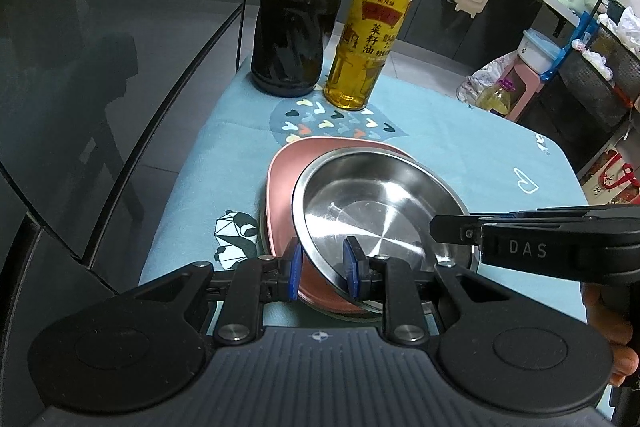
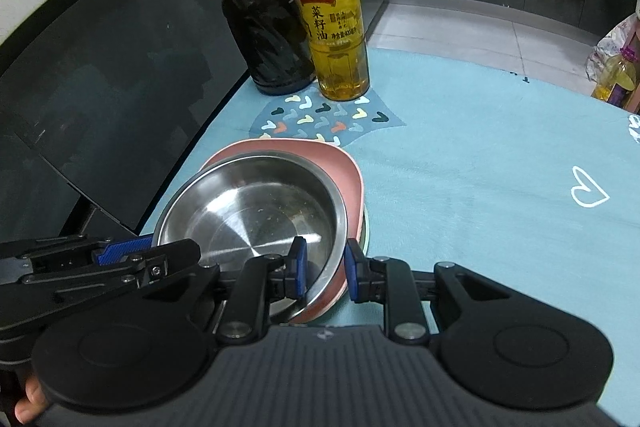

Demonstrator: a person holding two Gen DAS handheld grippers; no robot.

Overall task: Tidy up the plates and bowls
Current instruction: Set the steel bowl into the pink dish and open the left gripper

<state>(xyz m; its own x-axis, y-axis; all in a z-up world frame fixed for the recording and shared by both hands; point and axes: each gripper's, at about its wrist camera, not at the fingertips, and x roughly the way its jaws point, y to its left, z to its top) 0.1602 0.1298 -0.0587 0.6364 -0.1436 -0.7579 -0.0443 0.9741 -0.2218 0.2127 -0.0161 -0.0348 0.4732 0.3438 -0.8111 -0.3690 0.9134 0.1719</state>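
A steel bowl (image 1: 380, 203) sits inside a pink plate (image 1: 288, 171) on the light blue tablecloth (image 1: 480, 147). My left gripper (image 1: 323, 259) is shut on the near left rim of this stack, one blue pad inside the bowl and the other outside the plate. My right gripper (image 1: 436, 231) comes in from the right and clamps the opposite rim. In the right wrist view its pads (image 2: 300, 267) pinch the rim of the steel bowl (image 2: 248, 203) and pink plate (image 2: 344, 167) together. A pale green edge shows under the pink plate. The left gripper (image 2: 152, 251) holds the far side.
A dark vinegar bottle (image 1: 296, 39) and a yellow oil bottle (image 1: 368, 47) stand close behind the stack. A dark glass panel (image 1: 100, 87) borders the table on the left. Blue cloth (image 2: 500, 187) stretches to the right. Kitchen clutter lies beyond the table edge.
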